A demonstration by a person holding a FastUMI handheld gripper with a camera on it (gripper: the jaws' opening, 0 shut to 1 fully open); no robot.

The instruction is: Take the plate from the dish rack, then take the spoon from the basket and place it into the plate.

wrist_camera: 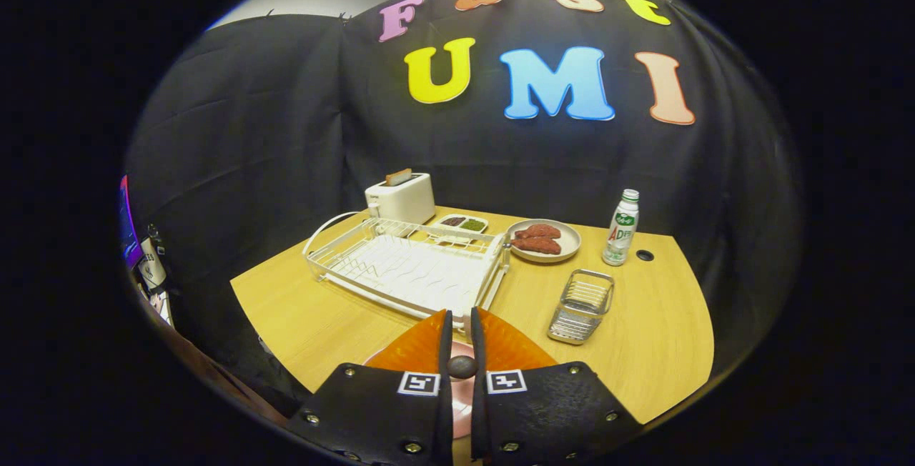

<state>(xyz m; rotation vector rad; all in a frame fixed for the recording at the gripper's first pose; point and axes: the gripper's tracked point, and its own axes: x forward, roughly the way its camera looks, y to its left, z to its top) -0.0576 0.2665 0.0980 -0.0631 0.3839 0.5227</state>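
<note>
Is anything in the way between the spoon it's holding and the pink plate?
Nothing visible. The tool is shut on the spoon, and the plate lies directly beneath its fingers.

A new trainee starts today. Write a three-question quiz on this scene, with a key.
1. True or false: the dish rack holds a plate.
2. What stands right behind the dish rack? A) toaster B) bottle C) basket
3. The gripper pinches a dark rounded object between its fingers. What lies beneath them?
Key: 1 false, the rack is empty; 2 A; 3 a pink plate.
</note>
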